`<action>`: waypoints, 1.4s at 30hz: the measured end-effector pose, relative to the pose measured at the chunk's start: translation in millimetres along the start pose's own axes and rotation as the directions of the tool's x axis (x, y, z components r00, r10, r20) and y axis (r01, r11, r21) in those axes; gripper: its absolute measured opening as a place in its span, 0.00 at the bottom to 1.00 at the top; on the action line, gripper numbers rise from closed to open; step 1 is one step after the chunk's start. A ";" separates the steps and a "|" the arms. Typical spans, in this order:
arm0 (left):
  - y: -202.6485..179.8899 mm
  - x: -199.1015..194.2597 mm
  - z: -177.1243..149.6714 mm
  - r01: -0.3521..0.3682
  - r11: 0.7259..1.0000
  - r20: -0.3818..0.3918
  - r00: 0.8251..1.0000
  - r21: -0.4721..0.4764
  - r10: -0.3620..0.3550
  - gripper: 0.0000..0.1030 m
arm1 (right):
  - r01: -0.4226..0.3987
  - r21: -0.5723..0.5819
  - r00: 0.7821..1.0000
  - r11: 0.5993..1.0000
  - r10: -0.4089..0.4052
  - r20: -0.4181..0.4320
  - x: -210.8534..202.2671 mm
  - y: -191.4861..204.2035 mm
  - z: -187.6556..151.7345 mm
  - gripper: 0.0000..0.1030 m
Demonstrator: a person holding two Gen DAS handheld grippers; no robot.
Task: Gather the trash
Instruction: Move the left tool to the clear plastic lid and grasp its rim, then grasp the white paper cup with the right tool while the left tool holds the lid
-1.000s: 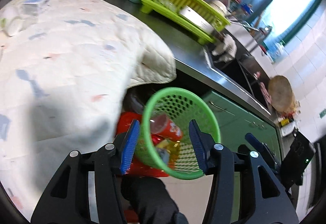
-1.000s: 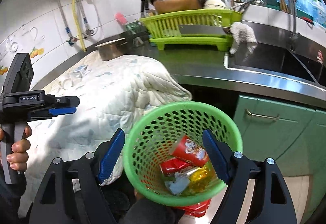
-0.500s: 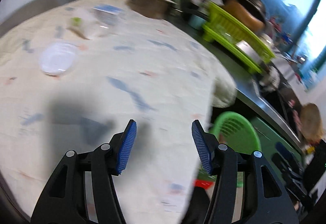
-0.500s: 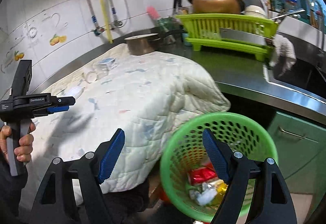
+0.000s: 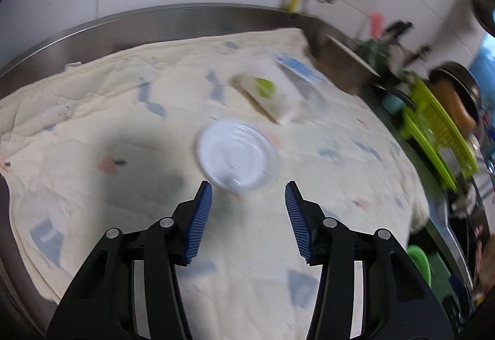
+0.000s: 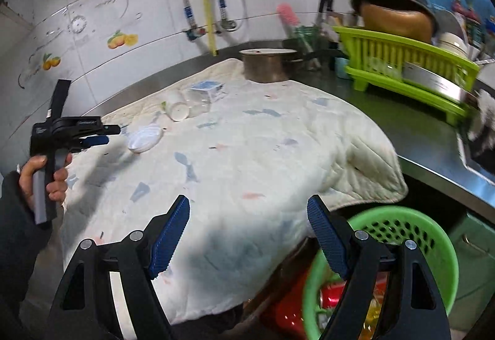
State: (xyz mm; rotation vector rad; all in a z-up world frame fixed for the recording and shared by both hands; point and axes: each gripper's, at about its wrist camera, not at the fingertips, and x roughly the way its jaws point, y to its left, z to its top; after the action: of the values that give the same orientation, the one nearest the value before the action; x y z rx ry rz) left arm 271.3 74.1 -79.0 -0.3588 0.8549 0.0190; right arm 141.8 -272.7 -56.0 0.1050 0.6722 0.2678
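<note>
White and round, a thin plastic lid (image 5: 237, 161) lies flat on the pale quilted cloth (image 5: 92, 129) that covers the counter. It sits at about twelve o'clock from my left gripper (image 5: 248, 217), just past the tips of my blue pads. My left jaws are wide apart and hold nothing. The lid looks a bit wider than the gap between them, so I think I must pinch its near rim and not go around it. A round lid has no long side, so any angle will do.

My left gripper is much nearer to it than my right gripper (image 6: 249, 236). From my right camera the lid (image 6: 144, 138) is far off at about eleven o'clock, right by the left gripper's nose (image 6: 99, 135). My right jaws are also spread open and empty.

Past the lid, at about one o'clock in my left view, lie a small white carton with a green spot (image 5: 267, 93) and a clear plastic cup (image 6: 178, 111) on its side. They are near the lid but not touching it, so I have room to come in from my side. The cloth is soft, and it may bunch up if I push down hard.

The green plastic basket with holes (image 6: 433, 234) waits below the counter edge at about four o'clock in my right view. It already has red and yellow wrappers (image 6: 332, 296) inside.
</note>
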 end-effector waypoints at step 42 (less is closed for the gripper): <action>70.3 45.5 17.1 0.059 0.991 -0.047 0.997 -0.116 -0.065 0.04 | -0.200 -0.240 0.978 0.950 0.178 -0.111 188.4 115.2 121.3 0.62</action>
State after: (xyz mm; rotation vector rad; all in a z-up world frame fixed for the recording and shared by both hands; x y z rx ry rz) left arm 302.7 139.9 -123.7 -0.4957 0.8947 0.0010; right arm 334.9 -110.8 -53.7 -0.0846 0.7112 0.5428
